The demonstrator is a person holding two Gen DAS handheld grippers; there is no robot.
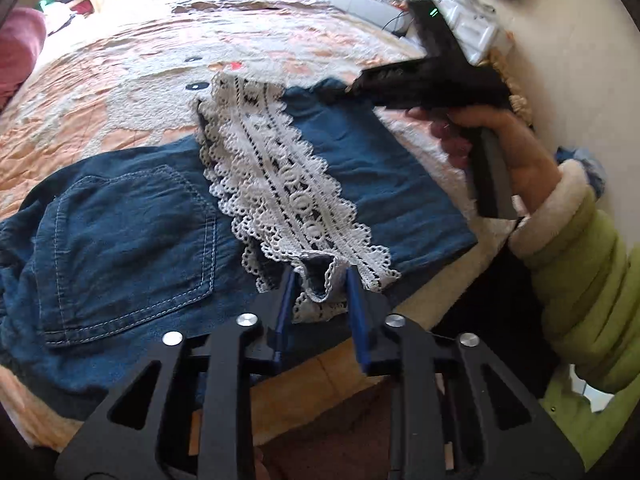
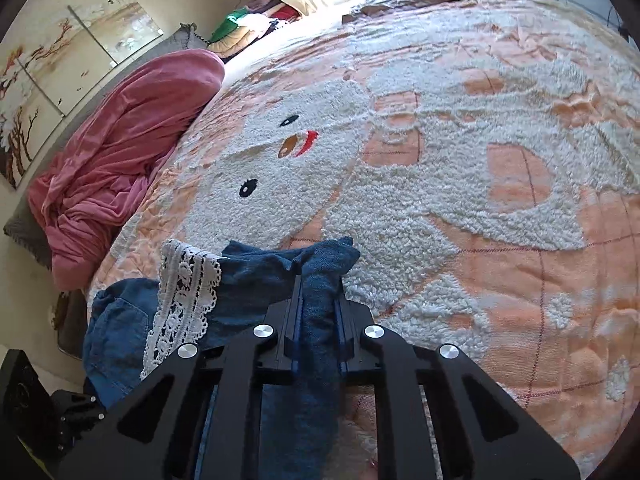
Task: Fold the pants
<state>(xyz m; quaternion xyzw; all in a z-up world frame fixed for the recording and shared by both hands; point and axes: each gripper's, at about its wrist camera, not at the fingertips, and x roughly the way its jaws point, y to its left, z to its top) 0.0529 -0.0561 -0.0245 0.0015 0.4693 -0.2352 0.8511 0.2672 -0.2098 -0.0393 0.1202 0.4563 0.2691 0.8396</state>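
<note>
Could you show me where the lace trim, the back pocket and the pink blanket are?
lace trim (image 1: 280, 184): left wrist view, middle of the white lace strip on the denim.
back pocket (image 1: 132, 248): left wrist view, centre of the stitched pocket panel.
pink blanket (image 2: 120, 152): right wrist view, middle of the bunched heap.

The pants (image 1: 132, 216) are soft matt blue denim with pale topstitching, trimmed in a band of openwork white lace (image 1: 280, 184). Under them the bedspread (image 2: 460, 168) shows nubbly white looped pile on smoother peach cloth. Both grippers' frames look matt black plastic with shiny metal bolts (image 1: 173, 337).
</note>
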